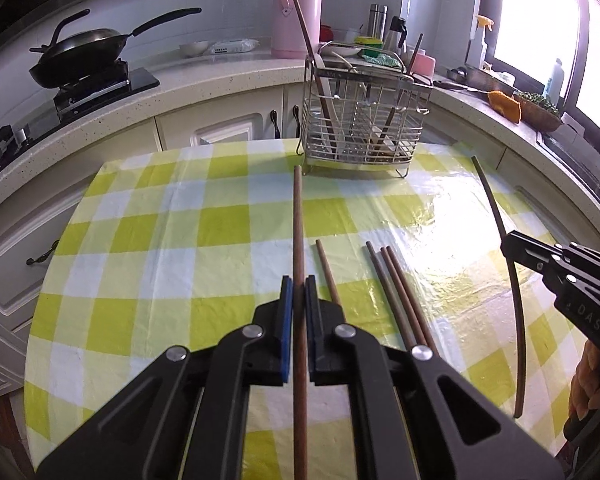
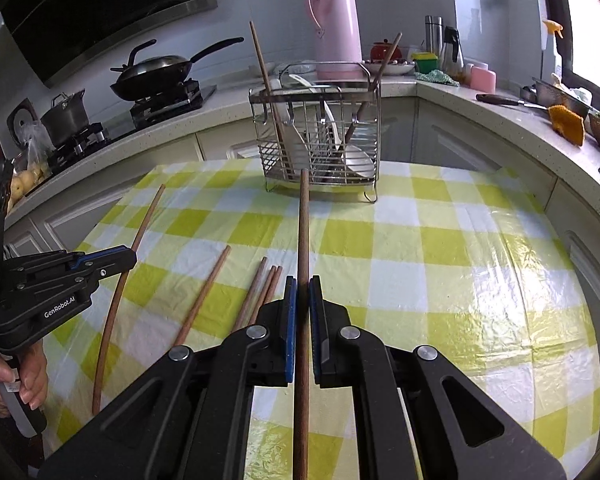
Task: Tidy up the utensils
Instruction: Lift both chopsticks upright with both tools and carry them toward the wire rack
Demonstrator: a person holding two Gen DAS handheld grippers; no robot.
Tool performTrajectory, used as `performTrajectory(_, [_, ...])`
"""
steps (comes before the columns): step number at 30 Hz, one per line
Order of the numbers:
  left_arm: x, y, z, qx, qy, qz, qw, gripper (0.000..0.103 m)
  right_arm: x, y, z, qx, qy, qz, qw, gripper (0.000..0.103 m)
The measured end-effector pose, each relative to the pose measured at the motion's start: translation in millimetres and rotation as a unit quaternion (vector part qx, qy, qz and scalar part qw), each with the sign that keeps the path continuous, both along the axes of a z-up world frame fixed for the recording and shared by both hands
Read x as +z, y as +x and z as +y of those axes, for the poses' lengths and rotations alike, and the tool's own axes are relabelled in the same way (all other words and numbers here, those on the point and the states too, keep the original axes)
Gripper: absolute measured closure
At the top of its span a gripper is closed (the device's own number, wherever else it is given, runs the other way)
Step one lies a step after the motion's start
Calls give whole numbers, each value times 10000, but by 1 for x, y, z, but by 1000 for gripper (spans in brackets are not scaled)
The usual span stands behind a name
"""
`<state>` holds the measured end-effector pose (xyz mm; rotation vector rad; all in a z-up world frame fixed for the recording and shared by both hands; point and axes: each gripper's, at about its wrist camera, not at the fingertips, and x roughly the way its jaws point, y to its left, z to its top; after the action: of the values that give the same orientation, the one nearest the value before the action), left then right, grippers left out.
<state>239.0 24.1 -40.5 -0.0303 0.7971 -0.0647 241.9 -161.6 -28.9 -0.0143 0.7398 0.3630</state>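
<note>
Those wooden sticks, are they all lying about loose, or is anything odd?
Four chopsticks lie loose on the checked tablecloth instead of in the wire rack. Each tool, left and right, grips one more chopstick. Nothing looks spilled or broken.

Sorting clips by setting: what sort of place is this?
A home kitchen, most likely: a wok on a gas stove, a pink thermos on the counter, cabinets below.

The checked desk [image 2: 460, 280] lay bare on its right half, open for passage. Four loose chopsticks [image 2: 204, 300] cluttered the left-centre, and the wire utensil rack [image 2: 316, 140] blocked the far edge.
</note>
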Motion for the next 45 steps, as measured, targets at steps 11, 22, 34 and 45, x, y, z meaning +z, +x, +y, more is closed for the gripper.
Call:
performTrajectory(11, [38, -28, -1, 5, 39, -544, 9985, 97, 33, -22, -1, -16, 67, -482, 9988, 96])
performTrajectory(22, [75, -52, -3, -12, 93, -1005, 9949, 97, 61, -40, -4, -2, 124, -797, 9967, 96])
performTrajectory(34, [87, -64, -5, 7, 106, -1185, 9929, 97, 78, -54, 0, -48, 11, -1100, 9939, 97])
performTrajectory(45, [87, -62, -7, 36, 178, -1318, 9911, 97, 80, -51, -4, -121, 72, -1217, 9925, 97])
